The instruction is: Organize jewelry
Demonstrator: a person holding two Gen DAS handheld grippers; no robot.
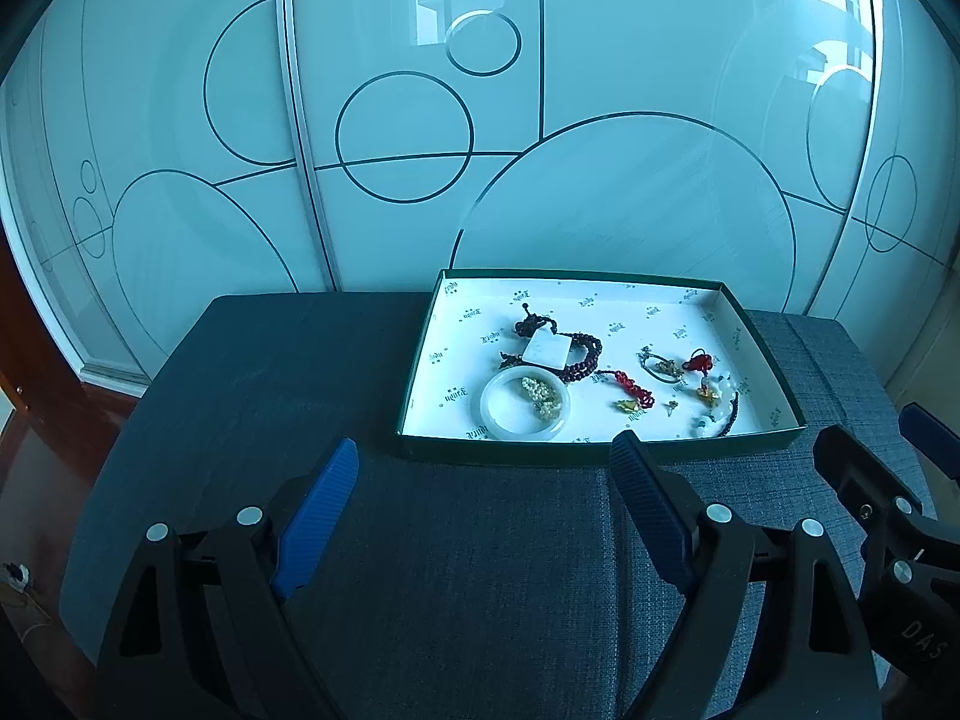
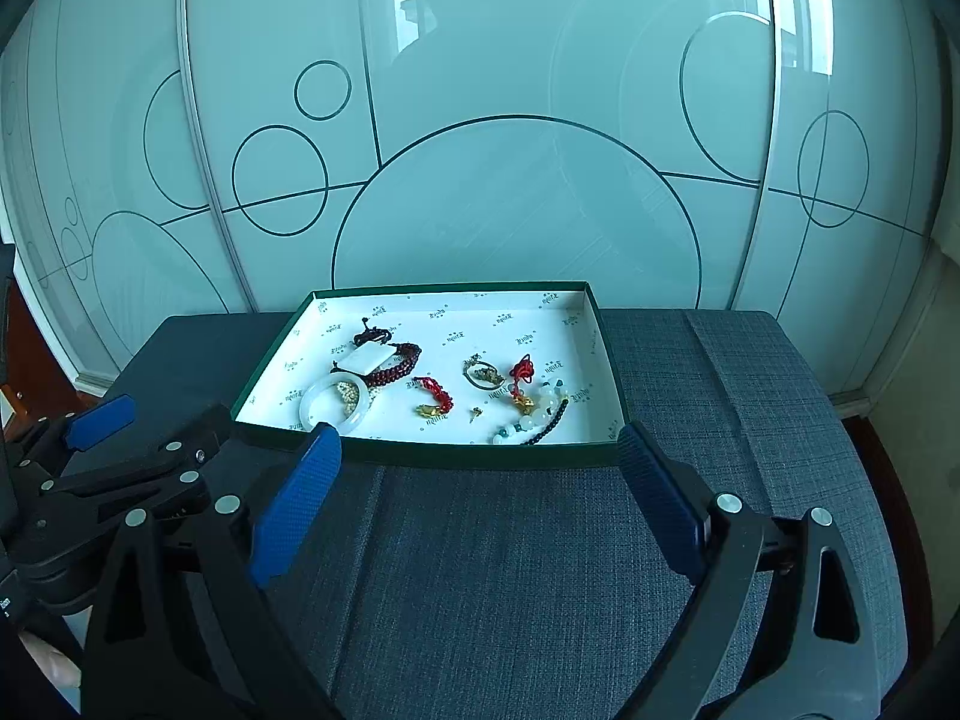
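Both grippers, left gripper [image 1: 483, 468] and right gripper [image 2: 480, 450], hang wide open, empty; jewelry already lies inside the green tray [image 2: 480, 455] (nothing outside it).

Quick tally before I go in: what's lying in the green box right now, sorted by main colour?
White or pale: 3 - bangle, square pendant, pale bead bracelet
Dark red beads: 1 - bracelet
Red knotted cord charms: 2 -
Gold or metal: 3 - bead cluster, ring, tiny stud
Total: 9, all inside the box
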